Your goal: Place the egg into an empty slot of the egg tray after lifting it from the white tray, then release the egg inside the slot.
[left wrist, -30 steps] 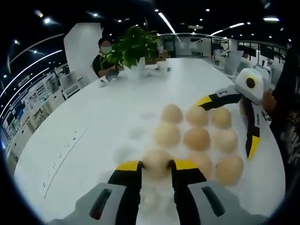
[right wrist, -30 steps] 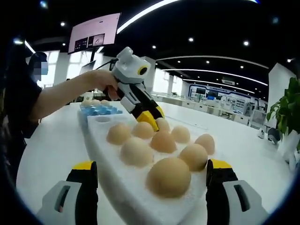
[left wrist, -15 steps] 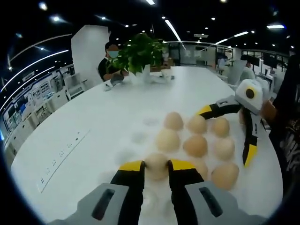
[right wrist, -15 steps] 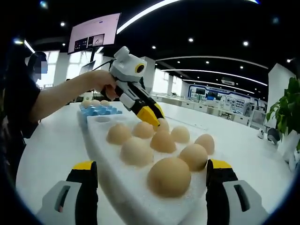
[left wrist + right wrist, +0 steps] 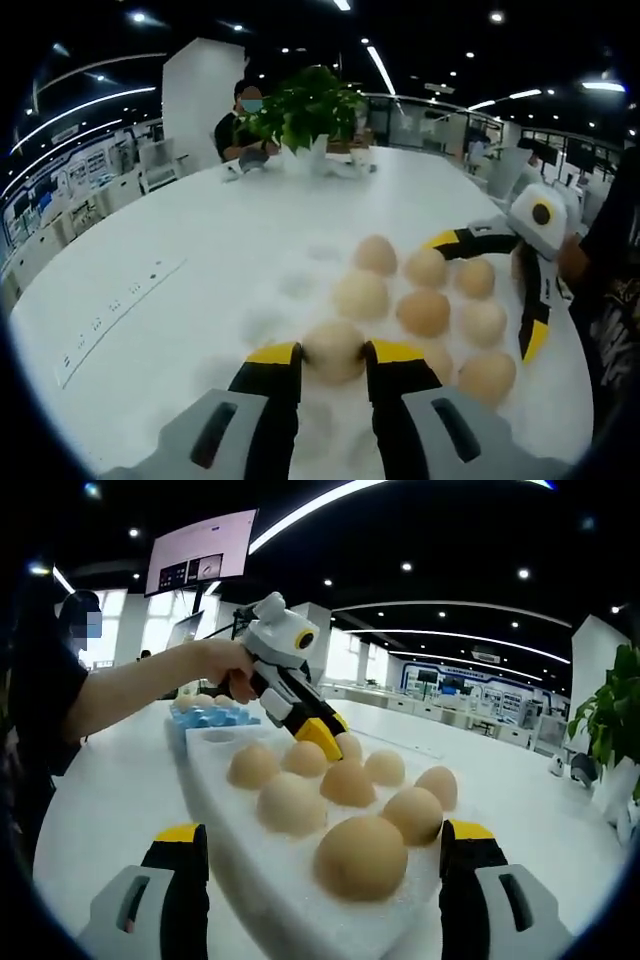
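The white foam tray (image 5: 215, 780) carries several tan eggs. My left gripper (image 5: 333, 356) is shut on one egg (image 5: 333, 346) at the tray's near end in the left gripper view. The right gripper view shows that left gripper (image 5: 325, 736) slanting down from a hand, yellow tips on an egg (image 5: 346, 746) in the far row. I cannot tell if this egg is clear of its hollow. My right gripper (image 5: 324, 836) stands open, one jaw on each side of the white tray's near end. Its fingers (image 5: 530, 305) straddle the tray's right end. The blue egg tray (image 5: 212, 716) lies beyond.
Everything rests on a big white table (image 5: 180, 260) with bare surface to the left of the trays. A potted plant (image 5: 305, 105) and a seated person (image 5: 243, 125) are at its far edge. A person's arm (image 5: 130, 685) reaches over the table.
The left gripper stays shut on its egg; its view has tilted up a little, and its body has tipped slightly lower in the right gripper view. The right gripper has not moved.
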Action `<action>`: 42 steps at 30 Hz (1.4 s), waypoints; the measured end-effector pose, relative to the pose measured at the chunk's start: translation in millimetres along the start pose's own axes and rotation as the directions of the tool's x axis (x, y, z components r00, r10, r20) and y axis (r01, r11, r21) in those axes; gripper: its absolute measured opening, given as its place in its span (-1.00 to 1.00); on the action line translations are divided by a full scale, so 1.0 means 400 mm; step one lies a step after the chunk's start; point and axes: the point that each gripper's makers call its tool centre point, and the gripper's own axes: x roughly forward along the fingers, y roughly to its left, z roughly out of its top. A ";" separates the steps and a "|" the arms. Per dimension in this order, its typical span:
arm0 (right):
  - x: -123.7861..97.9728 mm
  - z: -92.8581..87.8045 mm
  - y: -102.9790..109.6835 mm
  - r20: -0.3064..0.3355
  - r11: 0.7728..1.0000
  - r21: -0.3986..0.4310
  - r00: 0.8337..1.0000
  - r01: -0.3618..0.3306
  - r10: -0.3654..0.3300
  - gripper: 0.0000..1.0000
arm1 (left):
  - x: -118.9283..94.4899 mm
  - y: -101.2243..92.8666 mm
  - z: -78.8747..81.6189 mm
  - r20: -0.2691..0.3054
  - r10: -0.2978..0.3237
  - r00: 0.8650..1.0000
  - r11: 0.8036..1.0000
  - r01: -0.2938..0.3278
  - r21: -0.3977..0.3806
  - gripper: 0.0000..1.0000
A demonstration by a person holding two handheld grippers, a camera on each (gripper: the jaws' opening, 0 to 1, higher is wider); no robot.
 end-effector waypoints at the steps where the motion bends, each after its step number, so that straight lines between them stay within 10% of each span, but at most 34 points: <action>1: 0.000 0.000 0.000 0.000 1.000 0.000 1.000 0.000 0.000 1.00 | 0.004 -0.003 0.001 0.009 0.000 1.000 1.000 0.000 -0.010 -0.48; 42: -0.001 -0.001 0.001 -0.004 1.000 -0.006 1.000 0.001 -0.001 1.00 | -0.026 -0.045 0.036 0.127 0.092 0.988 0.994 -0.085 -0.062 -0.50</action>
